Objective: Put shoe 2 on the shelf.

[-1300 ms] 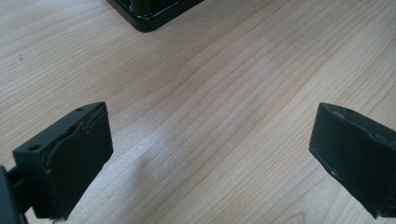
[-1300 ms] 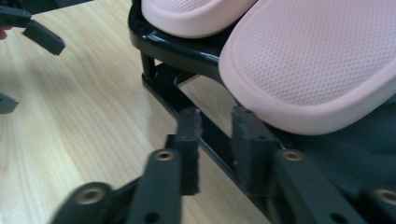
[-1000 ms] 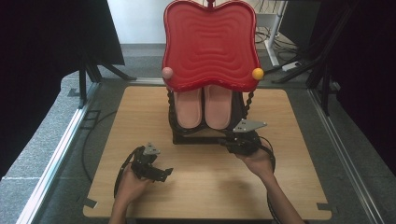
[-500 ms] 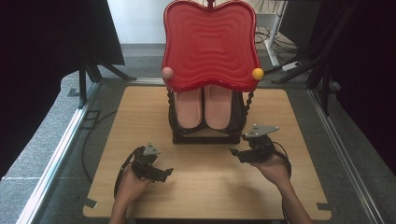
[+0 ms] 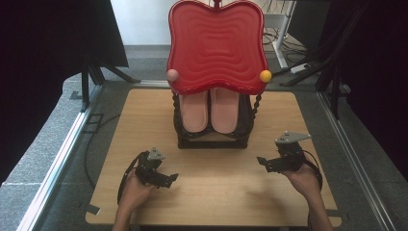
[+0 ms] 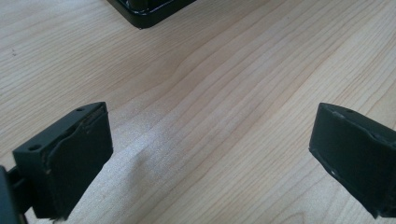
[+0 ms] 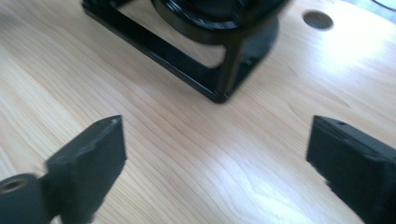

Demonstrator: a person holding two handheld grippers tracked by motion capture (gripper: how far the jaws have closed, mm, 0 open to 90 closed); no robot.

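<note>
- Slippers (image 5: 210, 109): pink pair, upright side by side in the black rack (image 5: 211, 139) at worktop (image 5: 144, 120) centre, under the red tray (image 5: 216, 45).
- Right gripper (image 5: 269, 163): right of rack base, apart from it; jaws have just been opening, now wide, nothing between.
- Left gripper (image 5: 166, 179): front left, jaws spread, empty, over bare wood.

Wooden table (image 5: 144, 115), black rack (image 5: 211, 140) (centred)
</note>
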